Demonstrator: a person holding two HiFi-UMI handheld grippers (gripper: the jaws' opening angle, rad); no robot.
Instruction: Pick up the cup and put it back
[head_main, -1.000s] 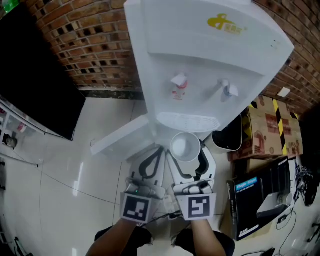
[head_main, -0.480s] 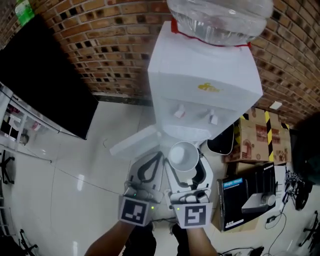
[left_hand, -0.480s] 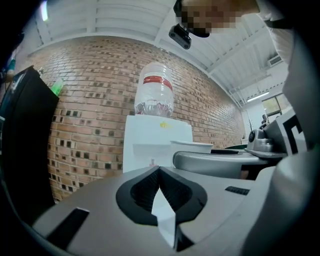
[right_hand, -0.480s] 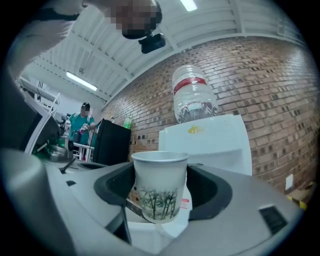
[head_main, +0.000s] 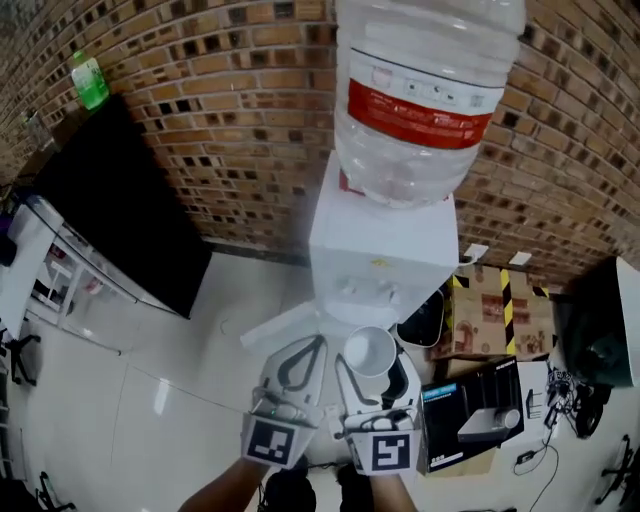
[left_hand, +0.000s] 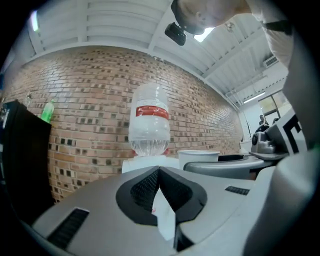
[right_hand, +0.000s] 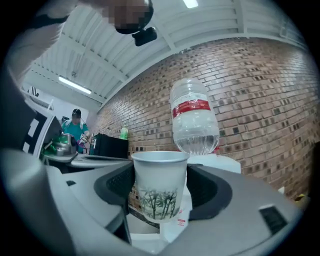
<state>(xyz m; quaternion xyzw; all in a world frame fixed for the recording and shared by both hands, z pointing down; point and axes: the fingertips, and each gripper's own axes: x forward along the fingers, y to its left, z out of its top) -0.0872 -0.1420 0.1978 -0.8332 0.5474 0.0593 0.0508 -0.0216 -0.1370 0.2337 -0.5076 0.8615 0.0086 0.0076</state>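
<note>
Against the brick wall (head_main: 200, 100) stands a white water dispenser (head_main: 385, 265) with a big clear bottle (head_main: 425, 90) upended on top, a red band round its body. Just in front of it a person holds two grippers out side by side, each with its marker cube facing up (the left cube (head_main: 272, 440) and the right cube (head_main: 392, 452) sit almost touching).

The right gripper (right_hand: 161, 186) is clamped on the cup (head_main: 368, 350): one dark pad presses each side of it, and the cup hangs upright between them in the air, off the floor (head_main: 130, 360) and short of the dispenser's front. It is a white paper cup with a dark bamboo-like print round its lower half. Seen from above, its inside looks plain white.

The left gripper (left_hand: 159, 170) is drawn closed and carries nothing. Its two tips meet at a point, and only a narrow wedge of the white dispenser shows through the gap behind them. It sits level with the right gripper, on the cup's left, close to it.

Off to the left a large black screen (head_main: 115, 210) leans along the wall with a green bottle (head_main: 90, 82) above its far end. To the right of the dispenser a cardboard box (head_main: 500, 315) with black-and-yellow tape sits on the floor, and a black box (head_main: 470, 405) lies nearer the person. Farther back in the room, the right gripper view catches someone in a teal top (right_hand: 75, 131).
</note>
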